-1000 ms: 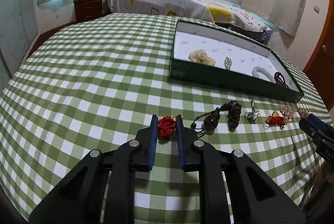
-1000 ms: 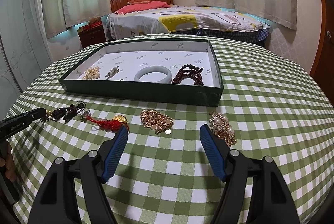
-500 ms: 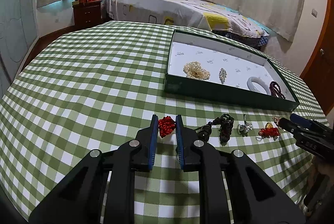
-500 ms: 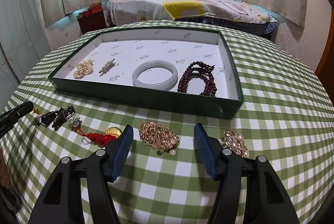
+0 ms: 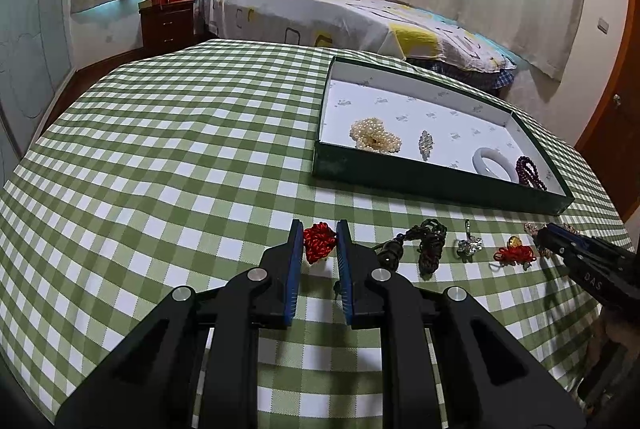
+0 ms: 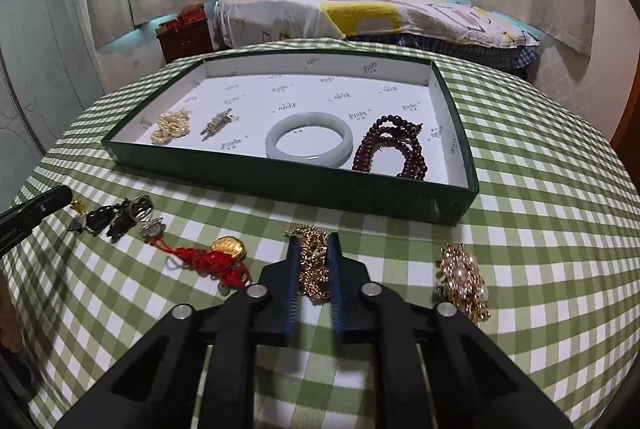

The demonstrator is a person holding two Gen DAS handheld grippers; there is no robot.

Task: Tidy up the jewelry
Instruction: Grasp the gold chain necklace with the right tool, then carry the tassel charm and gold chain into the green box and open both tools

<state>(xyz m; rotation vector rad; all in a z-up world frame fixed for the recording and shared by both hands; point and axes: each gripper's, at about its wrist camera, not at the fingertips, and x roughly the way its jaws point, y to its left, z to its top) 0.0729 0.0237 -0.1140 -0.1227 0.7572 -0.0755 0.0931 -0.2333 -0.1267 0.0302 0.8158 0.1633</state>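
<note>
We are looking past the shallow green cardboard tray [image 6: 256,179] on the checked cloth: our right gripper [image 6: 313,271] has just been closing and is now pinching the gold chain cluster [image 6: 314,275], making it ready to lift toward the tray, while our left gripper [image 5: 319,241] is clamping the red knotted cord ornament [image 5: 319,241].
</note>
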